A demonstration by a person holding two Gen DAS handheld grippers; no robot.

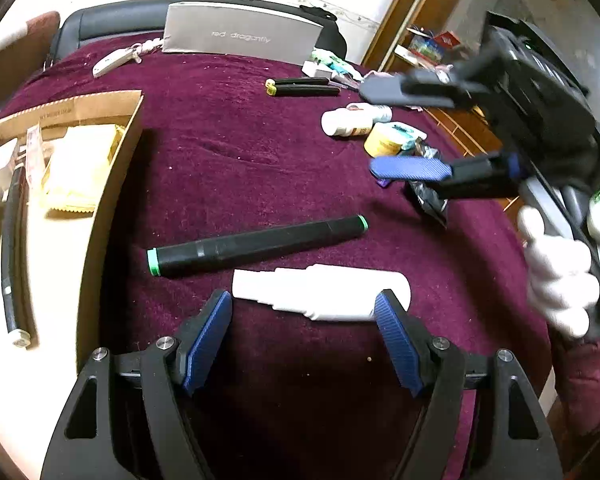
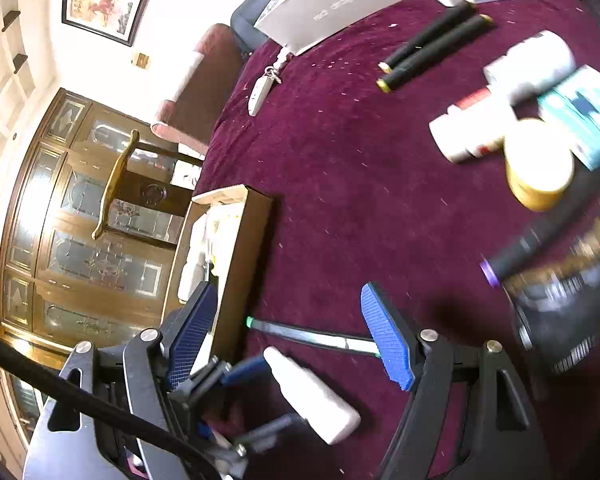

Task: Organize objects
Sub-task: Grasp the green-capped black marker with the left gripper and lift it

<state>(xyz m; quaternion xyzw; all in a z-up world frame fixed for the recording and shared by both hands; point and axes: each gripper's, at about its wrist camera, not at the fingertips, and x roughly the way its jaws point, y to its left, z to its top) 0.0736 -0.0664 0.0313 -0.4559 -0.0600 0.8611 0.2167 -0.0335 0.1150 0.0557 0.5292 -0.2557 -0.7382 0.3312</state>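
Two hand-held grippers work over a table w/ a maroon velvet cloth. The left gripper sits low at the near edge, jaws spread wide; a white spray bottle lies on its side on the cloth, its capped end just by the right blue pad, the left pad clear of it, so nothing is gripped. Just beyond the bottle lies a black marker w/ green ends, angled across the cloth.

The right gripper comes in from the right edge, held by a white-gloved hand, jaws wide apart and empty, blurred. Under and beside it, near the right edge: two white pill bottles, a yellow-lidded jar, a teal-and-white box, a dark foil packet and a black marker w/ purple end.

At the left edge stands an open cardboard box; inside, a yellow packet and a black tube or cable. Toward the far edge: a pair of black markers w/ yellow ends, side by side and touching; a grey box printed "red dragonfly", leaning upright; a white key fob w/ cord near the far left corner.
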